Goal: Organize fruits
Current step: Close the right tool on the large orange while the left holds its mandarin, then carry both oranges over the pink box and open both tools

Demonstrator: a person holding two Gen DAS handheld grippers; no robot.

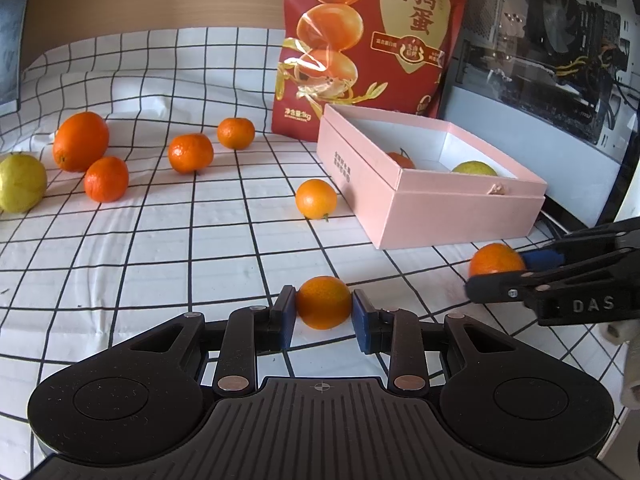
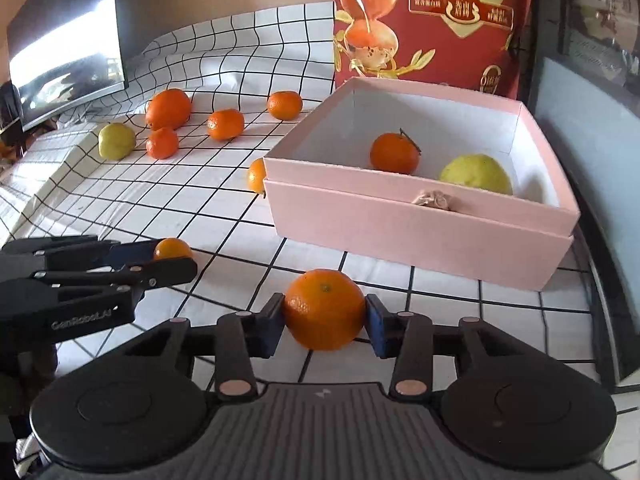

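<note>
Gripping tangerines, left gripper (image 1: 324,310), right gripper (image 2: 325,320)

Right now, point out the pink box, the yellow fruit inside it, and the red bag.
pink box (image 2: 420,236), right wrist view, near wall
yellow fruit (image 2: 476,174), right wrist view, its top
red bag (image 1: 372,40), left wrist view, front panel

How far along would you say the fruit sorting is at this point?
Early on. Done: one mandarin and one yellow-green fruit lie in the pink box. In hand: the left gripper and the right gripper are each shut on a mandarin just above the checked cloth. Left: five orange fruits and a yellow-green one lie loose on the cloth.
</note>
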